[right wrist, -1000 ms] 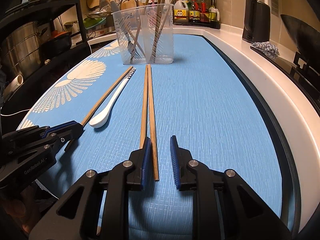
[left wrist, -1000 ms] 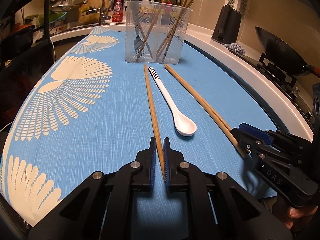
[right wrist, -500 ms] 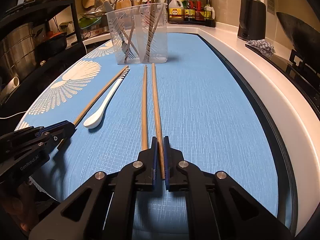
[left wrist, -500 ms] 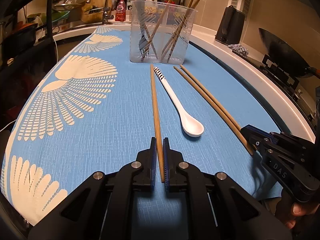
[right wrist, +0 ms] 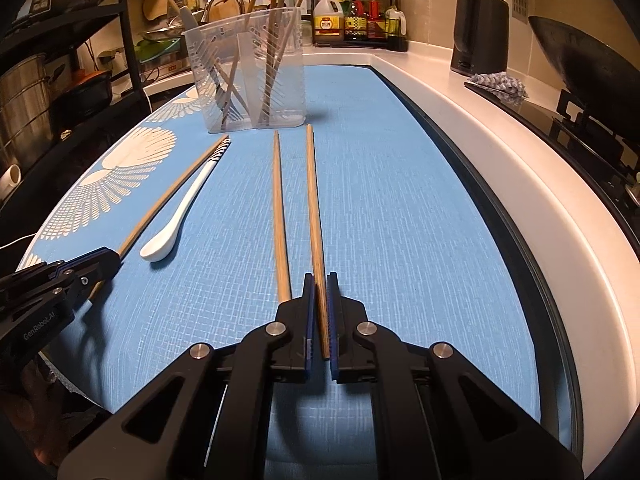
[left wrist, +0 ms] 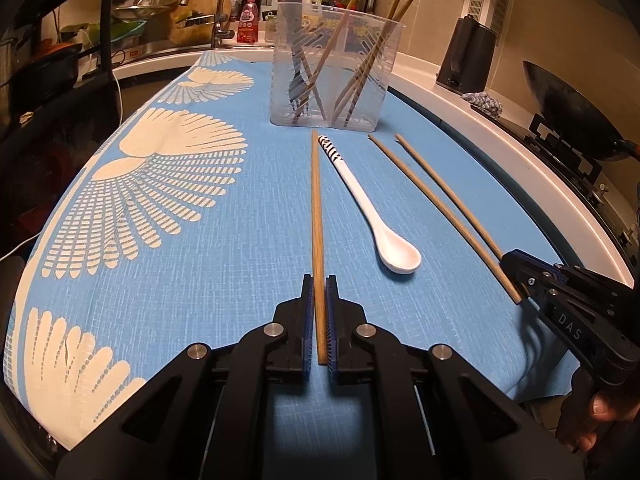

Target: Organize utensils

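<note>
My left gripper (left wrist: 319,280) is shut on the near end of a wooden chopstick (left wrist: 317,208) that lies on the blue mat (left wrist: 240,280). Right of it lies a white spoon (left wrist: 362,200) with a striped handle, then two more chopsticks (left wrist: 436,208). My right gripper (right wrist: 319,278) is shut on the right one of that pair (right wrist: 314,200); the other chopstick (right wrist: 279,208) lies just left of its fingers. A clear utensil holder (left wrist: 334,68) with chopsticks and cutlery stands at the far end. Each gripper shows in the other's view: the right gripper (left wrist: 516,268) and the left gripper (right wrist: 106,260).
A white counter edge (right wrist: 500,152) runs along the mat's right side, with a black kettle (right wrist: 480,32), a grey cloth (right wrist: 500,84) and a dark wok (right wrist: 580,64) beyond. A sink tap (left wrist: 212,8) and a bottle rack (right wrist: 360,16) stand behind. Black shelving with pots (right wrist: 24,88) is at the left.
My right gripper has shut on the right chopstick of the pair, which has swung a little apart from its partner. The left gripper has stayed shut on its chopstick.
</note>
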`<state>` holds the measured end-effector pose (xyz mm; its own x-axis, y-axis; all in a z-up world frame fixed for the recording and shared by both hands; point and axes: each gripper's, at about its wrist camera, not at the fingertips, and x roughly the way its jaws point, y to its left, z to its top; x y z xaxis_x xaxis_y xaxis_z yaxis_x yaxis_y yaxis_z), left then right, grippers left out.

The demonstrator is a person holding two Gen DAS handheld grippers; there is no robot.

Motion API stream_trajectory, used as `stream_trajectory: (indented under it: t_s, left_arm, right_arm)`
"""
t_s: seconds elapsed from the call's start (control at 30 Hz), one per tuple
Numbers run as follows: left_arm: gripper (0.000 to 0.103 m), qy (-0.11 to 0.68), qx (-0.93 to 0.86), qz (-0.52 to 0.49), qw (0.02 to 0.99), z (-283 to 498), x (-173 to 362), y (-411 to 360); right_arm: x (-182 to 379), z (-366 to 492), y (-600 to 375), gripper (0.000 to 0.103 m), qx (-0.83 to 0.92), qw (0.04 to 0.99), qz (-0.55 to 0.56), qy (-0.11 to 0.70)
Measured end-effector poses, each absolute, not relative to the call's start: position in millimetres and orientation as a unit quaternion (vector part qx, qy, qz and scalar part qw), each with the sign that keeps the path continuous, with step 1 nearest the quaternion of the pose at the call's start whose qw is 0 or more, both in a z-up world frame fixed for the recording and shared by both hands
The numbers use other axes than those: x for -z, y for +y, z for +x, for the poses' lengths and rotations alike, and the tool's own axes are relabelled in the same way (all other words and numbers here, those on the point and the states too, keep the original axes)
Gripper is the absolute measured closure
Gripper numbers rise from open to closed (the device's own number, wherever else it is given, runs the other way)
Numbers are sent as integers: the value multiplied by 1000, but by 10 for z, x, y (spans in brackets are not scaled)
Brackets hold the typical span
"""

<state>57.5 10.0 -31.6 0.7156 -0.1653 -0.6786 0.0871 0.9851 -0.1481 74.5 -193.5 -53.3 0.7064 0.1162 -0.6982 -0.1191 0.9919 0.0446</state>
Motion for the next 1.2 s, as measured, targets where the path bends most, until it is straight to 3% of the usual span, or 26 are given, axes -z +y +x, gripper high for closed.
stream_trajectory:
  t_s: [0.4, 1.03, 1.2]
  left_arm:
    - [97, 350, 50, -63, 933, 531, 341, 543]
    - [97, 325, 41, -44, 944, 451, 377, 384]
    - [97, 321, 21, -38, 946, 425, 377, 401]
  right_arm:
    - [550, 733, -1990, 96, -51, 927, 10, 370]
    - [577, 654, -2035, 93, -55, 934, 18, 352]
    - [570, 687, -1972, 98, -67, 932, 16, 355]
